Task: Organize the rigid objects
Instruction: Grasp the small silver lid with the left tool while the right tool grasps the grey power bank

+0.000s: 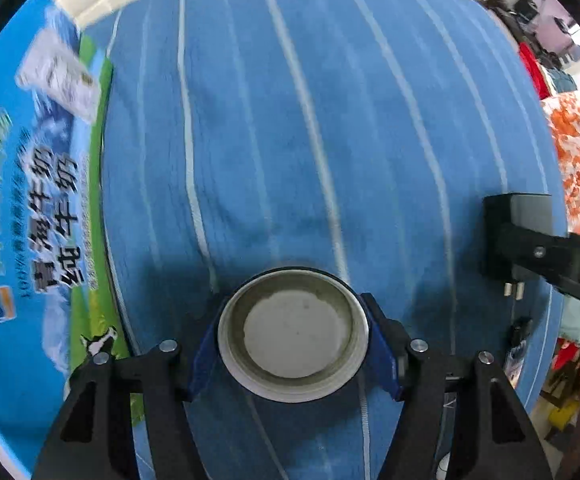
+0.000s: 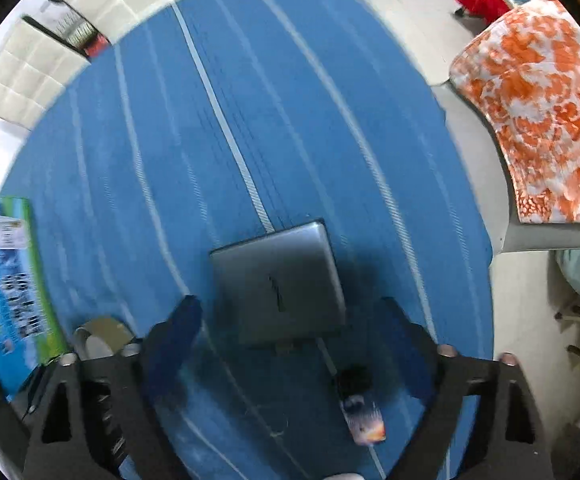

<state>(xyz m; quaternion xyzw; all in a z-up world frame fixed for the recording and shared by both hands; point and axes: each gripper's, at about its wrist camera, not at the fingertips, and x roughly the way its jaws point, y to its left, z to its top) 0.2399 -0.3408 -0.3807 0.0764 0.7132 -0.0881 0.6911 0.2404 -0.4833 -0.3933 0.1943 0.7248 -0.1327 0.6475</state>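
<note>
A: Left claw [image 1: 293, 344] is clamped on the tape roll [image 1: 293, 330], blue fingertips [image 1: 381, 350] pressed against its outer wall on both sides. The roll is held over the blue striped cloth [image 1: 290, 140], just beside the milk carton box [image 1: 30, 184]. I cannot tell if it is lifted or resting on the cloth.

B: Risk there?

A: A round, smooth wall gripped only at two narrow spots. I judge it could twist or squirt out if the hand swings fast. The view is blurred, so motion is likely.

B: Right side?

A: Right claw [image 2: 290, 344] is spread wide, holding nothing. The grey power adapter [image 2: 280, 280] lies on the cloth between and ahead of the fingers, prongs toward the camera. A small dark lighter-like item [image 2: 359, 408] lies close below it, though it is too blurred to name for sure.

B: What could go wrong?

A: The adapter is broad, nearly filling the gap. A finger could land on top of it or shove it along the cloth instead of straddling it. A low approach could also knock the small item or snag the soft cloth. The two claws work near each other, so a collision is possible if both head for the box.
</note>
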